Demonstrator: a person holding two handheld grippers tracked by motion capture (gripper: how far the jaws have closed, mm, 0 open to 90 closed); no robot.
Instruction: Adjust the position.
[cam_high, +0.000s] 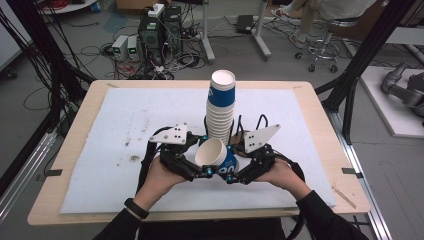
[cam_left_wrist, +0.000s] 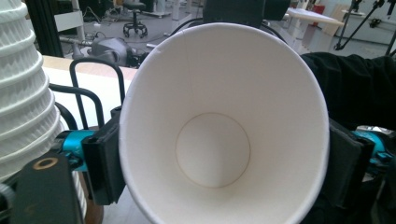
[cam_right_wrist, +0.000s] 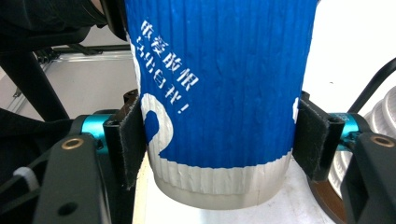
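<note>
Cup (cam_high: 216, 156) (blue and white paper) lies tilted above the table's near middle, clamped by both grippers: right gripper (cam_right_wrist: 219, 140) pinches its base, left gripper (cam_left_wrist: 224, 158) its rim; cup stack (cam_high: 220, 107) stands just behind.

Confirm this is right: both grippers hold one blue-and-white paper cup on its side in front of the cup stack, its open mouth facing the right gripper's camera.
Not quite. The cup opens toward the left gripper, as the left gripper view shows; the right gripper sees its blue outside. The rest stands, stack included.
</note>
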